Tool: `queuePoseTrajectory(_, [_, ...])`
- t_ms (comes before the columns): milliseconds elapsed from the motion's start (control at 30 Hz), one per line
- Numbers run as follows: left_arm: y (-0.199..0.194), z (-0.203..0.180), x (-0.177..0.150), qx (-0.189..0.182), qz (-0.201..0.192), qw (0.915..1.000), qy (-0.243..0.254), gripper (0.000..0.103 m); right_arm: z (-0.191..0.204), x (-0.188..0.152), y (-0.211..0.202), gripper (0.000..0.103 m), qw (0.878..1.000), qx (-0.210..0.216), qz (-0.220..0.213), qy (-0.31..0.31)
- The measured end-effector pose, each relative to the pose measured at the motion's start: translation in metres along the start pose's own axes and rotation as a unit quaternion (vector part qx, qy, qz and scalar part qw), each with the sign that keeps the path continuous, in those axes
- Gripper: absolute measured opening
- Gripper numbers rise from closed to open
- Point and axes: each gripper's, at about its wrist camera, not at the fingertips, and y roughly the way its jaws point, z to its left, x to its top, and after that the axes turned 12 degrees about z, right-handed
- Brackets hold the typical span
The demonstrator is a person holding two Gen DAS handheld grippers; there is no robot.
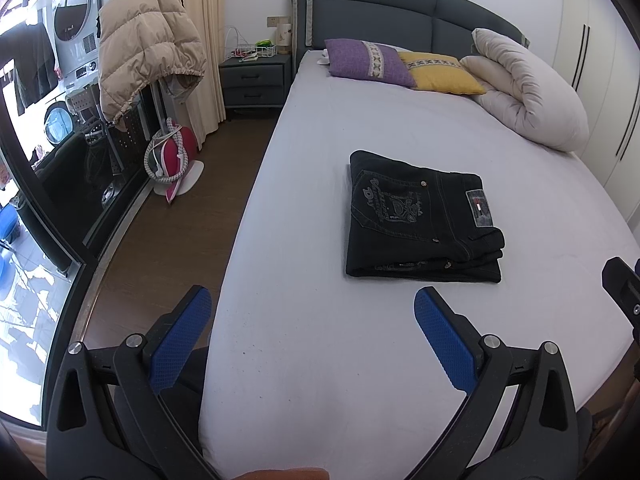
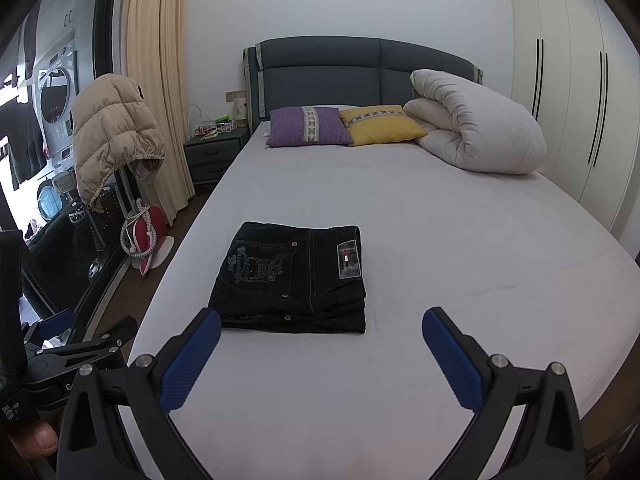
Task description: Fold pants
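Observation:
Black denim pants [image 1: 422, 218] lie folded into a compact rectangle on the white bed sheet [image 1: 320, 200], back pocket embroidery and a label facing up. They also show in the right wrist view [image 2: 294, 278]. My left gripper [image 1: 312, 304] is open and empty, held above the bed's near edge, short of the pants. My right gripper [image 2: 322, 326] is open and empty, just in front of the pants' near edge. The right gripper's body shows at the left wrist view's right edge [image 1: 622, 288]; the left gripper shows at the right wrist view's lower left [image 2: 76, 344].
A purple pillow [image 2: 308, 126], a yellow pillow [image 2: 382, 124] and a rolled white duvet [image 2: 480, 132] lie at the headboard. Left of the bed are wooden floor [image 1: 168, 248], a nightstand [image 1: 254, 78], a beige jacket [image 1: 140, 52] on a stand and a glass door. Wardrobes [image 2: 576, 112] stand right.

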Motion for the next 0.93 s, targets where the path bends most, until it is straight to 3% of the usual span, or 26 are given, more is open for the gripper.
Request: queuePoseTrajectory(933, [0.0049, 0.0024, -0.0012, -0.008, 0.004, 0.9999, 0.008, 0.103, -0.0007, -0.0085, 0.0052, 0.103, 1.0, 0.001, 0.005, -0.002])
